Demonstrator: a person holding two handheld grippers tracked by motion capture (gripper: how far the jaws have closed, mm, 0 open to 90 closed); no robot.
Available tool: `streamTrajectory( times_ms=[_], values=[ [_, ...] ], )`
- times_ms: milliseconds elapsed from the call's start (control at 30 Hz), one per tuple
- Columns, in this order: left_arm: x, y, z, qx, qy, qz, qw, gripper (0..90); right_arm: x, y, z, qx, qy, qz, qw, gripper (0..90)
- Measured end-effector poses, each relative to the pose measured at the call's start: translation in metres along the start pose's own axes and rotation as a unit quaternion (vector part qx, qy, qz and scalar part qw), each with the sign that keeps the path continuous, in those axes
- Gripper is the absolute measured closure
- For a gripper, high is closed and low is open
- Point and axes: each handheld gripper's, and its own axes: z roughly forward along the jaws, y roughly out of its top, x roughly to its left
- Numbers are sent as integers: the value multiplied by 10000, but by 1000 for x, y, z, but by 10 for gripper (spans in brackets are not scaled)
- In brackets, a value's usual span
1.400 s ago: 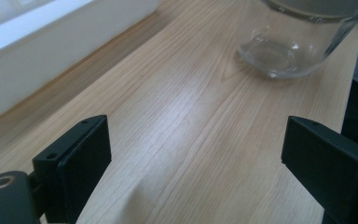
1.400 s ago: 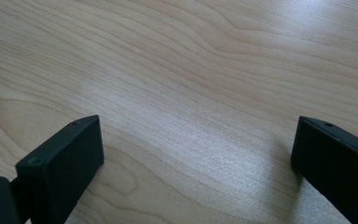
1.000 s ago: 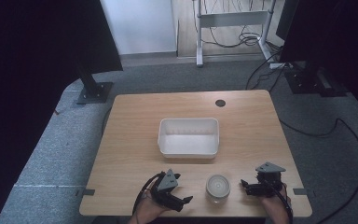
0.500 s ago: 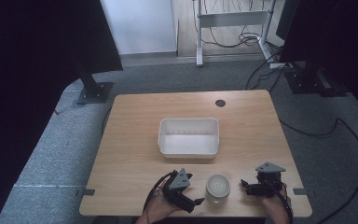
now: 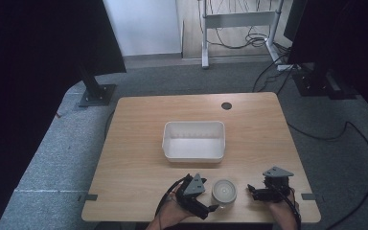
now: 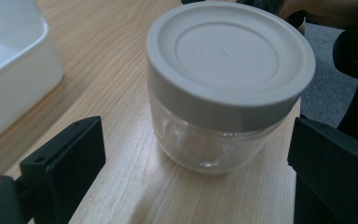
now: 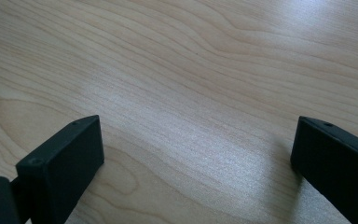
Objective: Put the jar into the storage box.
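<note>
A small clear glass jar (image 5: 224,190) with a grey lid stands upright near the table's front edge, between my two grippers. My left gripper (image 5: 209,202) is just left of it, pointing right, held by a hand. In the left gripper view the jar (image 6: 223,84) stands close ahead, and the left gripper (image 6: 198,165) is open, its jaws wide to either side and apart from the glass. My right gripper (image 5: 252,191) lies right of the jar, pointing left. In its own view the right gripper (image 7: 200,154) is open over bare wood.
A white rectangular tub (image 5: 194,140) sits empty at the middle of the wooden table (image 5: 139,143), behind the jar; its corner (image 6: 9,74) shows in the left gripper view. A round cable hole (image 5: 226,106) is at the back. Black stands and cables flank the table.
My left gripper has moved right along the front edge and now sits close beside the jar. The right gripper and the jar have stayed put.
</note>
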Motion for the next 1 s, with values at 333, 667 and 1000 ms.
streamTrajectory(
  times_ms=[333, 667, 1000],
  values=[
    [-7, 7, 13, 8, -38, 130, 9999, 39, 0, 0, 0, 0, 18, -19, 10000, 19],
    [-12, 11, 28, 100, -5, 186, 9998, 47, 0, 0, 0, -4, 27, -32, 10000, 20],
    [-13, 13, 44, 262, 90, 257, 9993, 88, 0, 0, 0, -5, 30, -37, 10000, 20]
  ],
)
